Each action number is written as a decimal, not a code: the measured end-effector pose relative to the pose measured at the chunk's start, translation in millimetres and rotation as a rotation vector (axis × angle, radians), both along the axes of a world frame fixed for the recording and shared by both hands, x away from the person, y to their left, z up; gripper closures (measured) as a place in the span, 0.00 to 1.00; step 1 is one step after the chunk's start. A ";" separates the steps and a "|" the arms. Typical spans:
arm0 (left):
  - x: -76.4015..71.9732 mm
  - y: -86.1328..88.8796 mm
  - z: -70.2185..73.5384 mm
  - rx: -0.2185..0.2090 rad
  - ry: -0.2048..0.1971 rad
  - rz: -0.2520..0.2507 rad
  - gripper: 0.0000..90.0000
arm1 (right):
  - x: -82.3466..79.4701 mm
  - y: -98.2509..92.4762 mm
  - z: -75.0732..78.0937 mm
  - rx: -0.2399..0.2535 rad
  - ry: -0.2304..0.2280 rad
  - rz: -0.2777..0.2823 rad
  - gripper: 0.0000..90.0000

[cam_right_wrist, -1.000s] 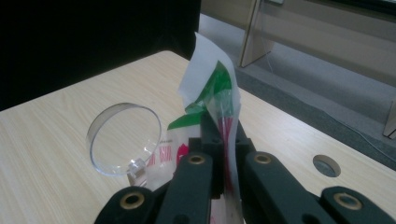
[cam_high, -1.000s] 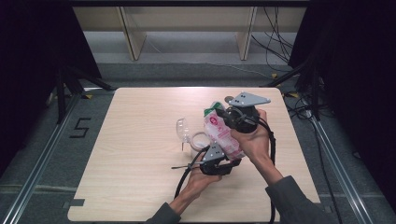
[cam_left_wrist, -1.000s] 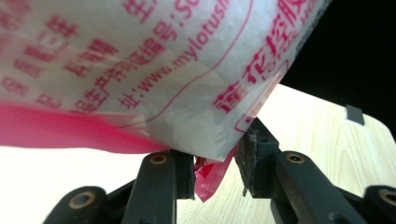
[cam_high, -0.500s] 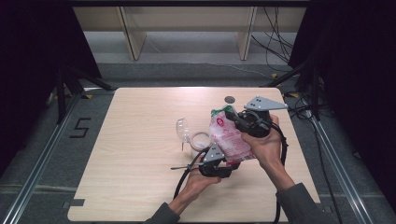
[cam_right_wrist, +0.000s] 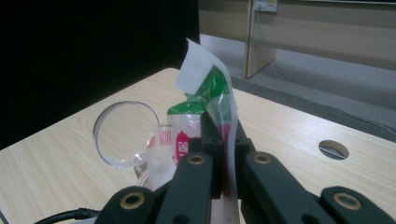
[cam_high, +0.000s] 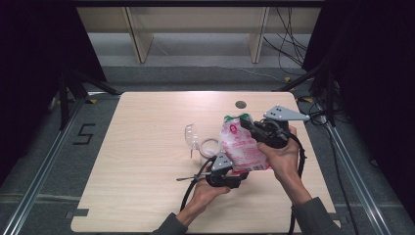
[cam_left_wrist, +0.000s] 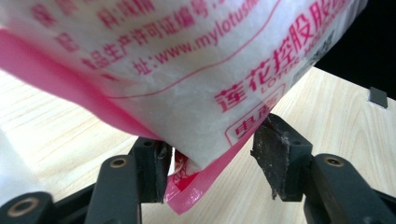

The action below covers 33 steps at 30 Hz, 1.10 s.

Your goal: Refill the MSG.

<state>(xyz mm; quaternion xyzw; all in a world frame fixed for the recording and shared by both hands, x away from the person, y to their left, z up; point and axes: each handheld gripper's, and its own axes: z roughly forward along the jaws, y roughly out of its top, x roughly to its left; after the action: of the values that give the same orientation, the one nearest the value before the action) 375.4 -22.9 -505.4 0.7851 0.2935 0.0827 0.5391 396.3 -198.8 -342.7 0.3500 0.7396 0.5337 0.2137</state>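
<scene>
Noted a pale rectangular wooden table (cam_high: 137, 161), with a small round dark hole (cam_high: 240, 104) near its far edge. Found a small clear plastic jar (cam_high: 209, 147) standing near the middle, its round transparent lid (cam_high: 191, 133) swung open beside it. Spotted a white numeral 5 (cam_high: 84, 133) on the grey floor at left, black cables (cam_high: 288, 54) beyond, light wooden shelf legs (cam_high: 137, 34) behind.

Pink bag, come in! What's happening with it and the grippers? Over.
Right gripper shut on the pink bag near its top. Left gripper just opening, bag's bottom corner between its fingers, unpinched. Clear jar with open lid close beside the bag.
</scene>
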 end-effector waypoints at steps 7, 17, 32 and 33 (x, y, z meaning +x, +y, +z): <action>-8.4 4.8 4.1 0.000 -0.025 0.021 0.51 | -0.2 -6.1 -11.0 0.000 0.024 -0.020 1.00; -22.7 12.6 15.2 0.004 -0.051 -0.010 0.50 | -0.9 -40.2 -33.8 0.057 0.073 -0.117 1.00; -32.6 52.6 23.9 0.027 -0.071 0.003 0.47 | -28.8 -89.9 -61.5 0.203 0.058 -0.160 1.00; -32.5 54.3 23.2 0.021 -0.064 0.011 0.47 | -29.9 -91.6 -63.5 0.218 0.059 -0.167 1.00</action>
<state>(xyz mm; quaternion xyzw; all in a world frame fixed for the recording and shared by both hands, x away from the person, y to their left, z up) 342.9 31.5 -482.2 0.7861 0.2795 0.1138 0.5394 366.4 -290.4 -406.1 0.4471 0.6516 0.5805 0.1962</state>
